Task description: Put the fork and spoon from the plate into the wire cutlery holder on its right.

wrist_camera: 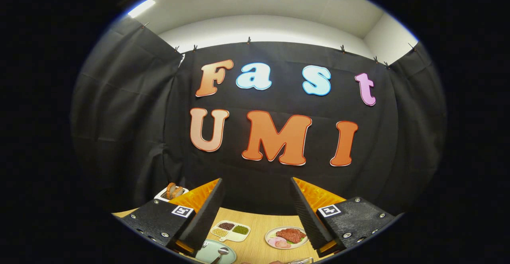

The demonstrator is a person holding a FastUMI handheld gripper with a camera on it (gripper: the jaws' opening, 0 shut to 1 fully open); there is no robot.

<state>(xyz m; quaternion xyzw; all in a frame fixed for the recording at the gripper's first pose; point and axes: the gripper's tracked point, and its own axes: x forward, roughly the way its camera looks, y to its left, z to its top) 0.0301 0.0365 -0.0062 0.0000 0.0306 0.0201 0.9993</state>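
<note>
Pale-green plate (211,252) lies low between your fingers, spoon (220,253) resting on it; fork not clearly made out. Gripper (257,208) is held high and level, fingers wide apart, nothing between them: likely a staging pose ahead of descent. Wire at (301,261) may be the holder. Fingers carry square printed markers; nothing legible.

I find no words or numbers to read on anything here. My gripper (255,180), fingers spread apart on nothing, carries a square black-and-white marker (182,211) at seven o'clock and a second marker (328,210) at five o'clock; neither shows legible characters.
</note>
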